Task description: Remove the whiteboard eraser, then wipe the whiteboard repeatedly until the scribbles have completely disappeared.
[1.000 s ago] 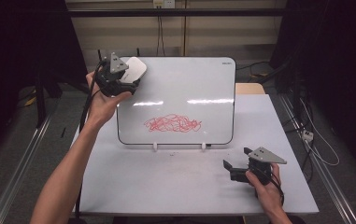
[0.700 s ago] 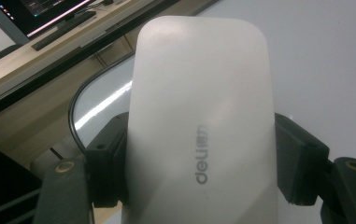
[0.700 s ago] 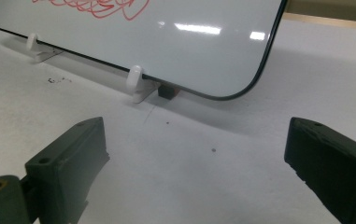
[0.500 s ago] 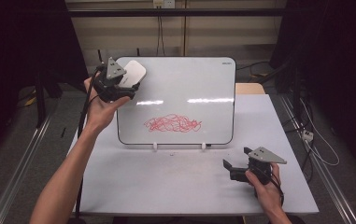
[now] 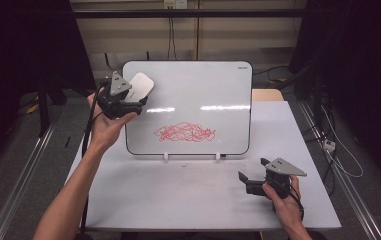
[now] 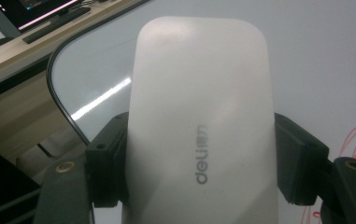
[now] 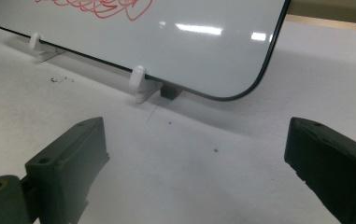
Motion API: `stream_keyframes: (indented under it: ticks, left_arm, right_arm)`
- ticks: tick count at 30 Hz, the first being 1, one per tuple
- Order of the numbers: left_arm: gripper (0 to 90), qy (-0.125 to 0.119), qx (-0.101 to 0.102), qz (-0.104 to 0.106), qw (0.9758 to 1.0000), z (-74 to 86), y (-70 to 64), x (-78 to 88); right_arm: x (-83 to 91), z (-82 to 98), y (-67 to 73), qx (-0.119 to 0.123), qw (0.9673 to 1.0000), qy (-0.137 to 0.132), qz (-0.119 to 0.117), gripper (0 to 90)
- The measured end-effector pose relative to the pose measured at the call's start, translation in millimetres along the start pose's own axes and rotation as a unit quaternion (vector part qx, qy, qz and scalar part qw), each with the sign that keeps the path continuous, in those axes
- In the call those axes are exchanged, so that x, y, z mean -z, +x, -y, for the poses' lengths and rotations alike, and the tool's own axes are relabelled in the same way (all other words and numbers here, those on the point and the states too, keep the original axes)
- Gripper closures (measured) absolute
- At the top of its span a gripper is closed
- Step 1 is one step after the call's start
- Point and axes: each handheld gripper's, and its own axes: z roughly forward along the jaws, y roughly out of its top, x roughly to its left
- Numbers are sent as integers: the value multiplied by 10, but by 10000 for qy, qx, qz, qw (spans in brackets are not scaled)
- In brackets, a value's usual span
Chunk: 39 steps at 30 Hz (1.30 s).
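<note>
Left gripper clamped on smooth, rounded white eraser.
Shifted slightly leftward off glossy whiteboard; right gripper splayed, unmoved.

White eraser in left tongs, scribbled whiteboard

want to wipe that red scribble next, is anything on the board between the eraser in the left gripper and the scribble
Nothing visible is. The left gripper holds the white eraser at the whiteboard's upper left corner, and the board surface between it and the red scribble is bare. The right gripper rests low on the table, in front of the board.
</note>
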Motion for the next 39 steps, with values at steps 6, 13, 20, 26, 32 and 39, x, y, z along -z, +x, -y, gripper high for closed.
stream_keyframes:
  ticks: [6,13,20,26,32,39]
  left_arm:
    - [309,35,-165,46,9998,78,-119,19]
    - [309,23,-107,115,9999,177,-186,18]
    - [309,58,-85,131,9999,246,-221,58]
    - [310,67,9,202,9998,348,-284,58]
    - [310,106,-71,231,9997,386,-325,66]
    - [310,106,-166,257,9995,410,-420,44]
  right_arm:
    - [10,8,-8,-3,10000,-5,9,57]
    - [10,5,-2,5,10000,-3,8,58]
    - [16,6,2,1,10000,-6,-1,57]
    - [0,-1,-4,2,10000,-1,-12,58]
    - [-30,-10,4,-3,10000,23,8,57]
    - [-54,-13,12,12,10000,55,-14,58]
